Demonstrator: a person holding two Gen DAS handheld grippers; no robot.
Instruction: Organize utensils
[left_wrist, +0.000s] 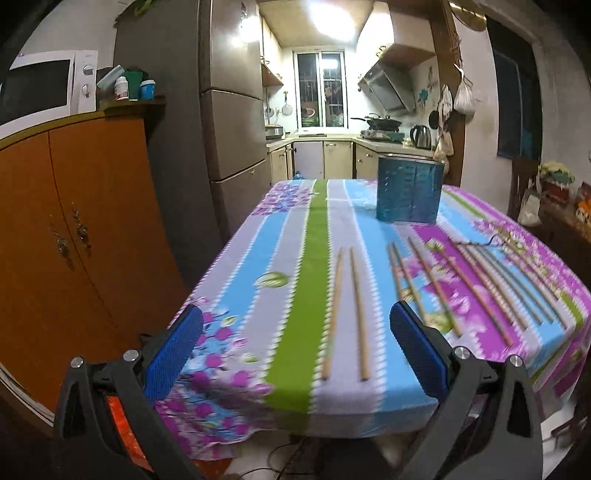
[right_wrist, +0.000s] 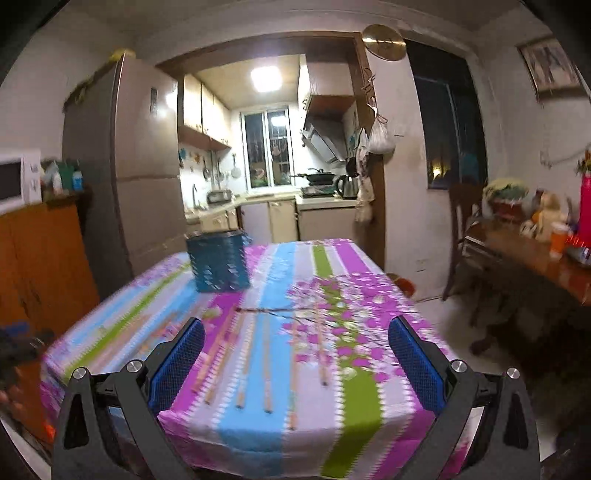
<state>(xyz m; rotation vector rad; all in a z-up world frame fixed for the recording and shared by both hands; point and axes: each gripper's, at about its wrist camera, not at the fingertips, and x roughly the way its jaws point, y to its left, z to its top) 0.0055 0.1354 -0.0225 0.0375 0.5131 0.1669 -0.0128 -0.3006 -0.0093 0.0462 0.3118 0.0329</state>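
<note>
Several wooden chopsticks lie lengthwise on a table with a striped floral cloth (left_wrist: 314, 229). In the left wrist view one pair (left_wrist: 347, 314) lies between my fingers, with more chopsticks (left_wrist: 480, 288) to the right. A blue perforated utensil holder (left_wrist: 408, 192) stands at the far end; it also shows in the right wrist view (right_wrist: 218, 262). My left gripper (left_wrist: 295, 350) is open and empty above the near table edge. My right gripper (right_wrist: 295, 362) is open and empty above blurred chopsticks (right_wrist: 266, 362).
An orange cabinet (left_wrist: 74, 240) with a microwave (left_wrist: 44, 88) stands left of the table, next to a fridge (left_wrist: 229, 110). A wooden chair (right_wrist: 465, 229) and a cluttered side table (right_wrist: 535, 251) stand to the right. The kitchen lies beyond.
</note>
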